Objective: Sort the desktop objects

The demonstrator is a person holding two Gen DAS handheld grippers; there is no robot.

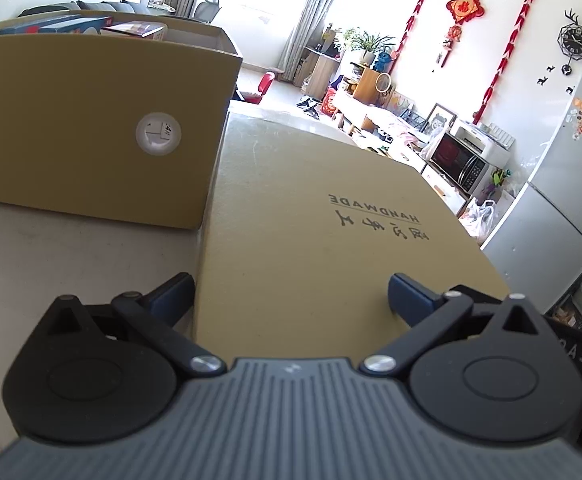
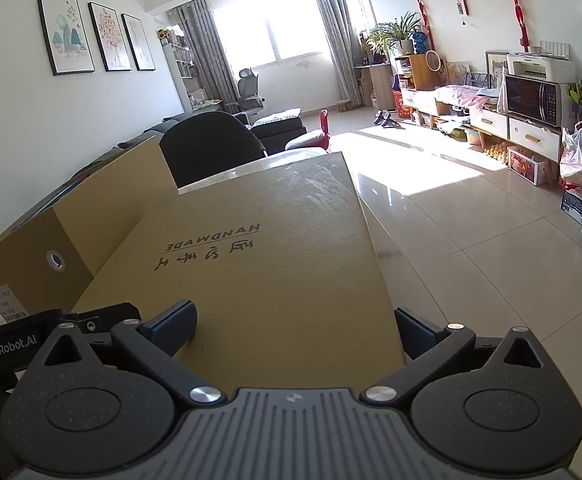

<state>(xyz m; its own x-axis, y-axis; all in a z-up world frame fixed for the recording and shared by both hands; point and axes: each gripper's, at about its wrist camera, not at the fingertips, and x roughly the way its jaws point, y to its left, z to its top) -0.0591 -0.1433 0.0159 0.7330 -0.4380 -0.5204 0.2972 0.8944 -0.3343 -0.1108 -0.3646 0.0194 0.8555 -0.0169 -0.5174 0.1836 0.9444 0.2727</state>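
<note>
A flat brown cardboard lid printed "HANDMADE" point(image 1: 311, 208) point(image 2: 271, 248) lies on the pale table point(image 1: 51, 264). My left gripper point(image 1: 289, 294) is open wide at the lid's near end: its left finger hangs just outside the lid's left edge and its right finger is over the top. My right gripper point(image 2: 291, 324) is open too, with its left finger over the lid and its right finger past the right edge. Neither pair of fingers is seen clamping the lid. An open cardboard box point(image 1: 91, 120) point(image 2: 71, 232) stands to the lid's left, with blue and red flat items showing above its rim.
The box touches or nearly touches the lid's left side. The table ends just right of the lid, with tiled floor point(image 2: 471, 240) below. A dark chair point(image 2: 211, 140) stands behind the table. The left gripper's body point(image 2: 31, 344) sits close beside my right one.
</note>
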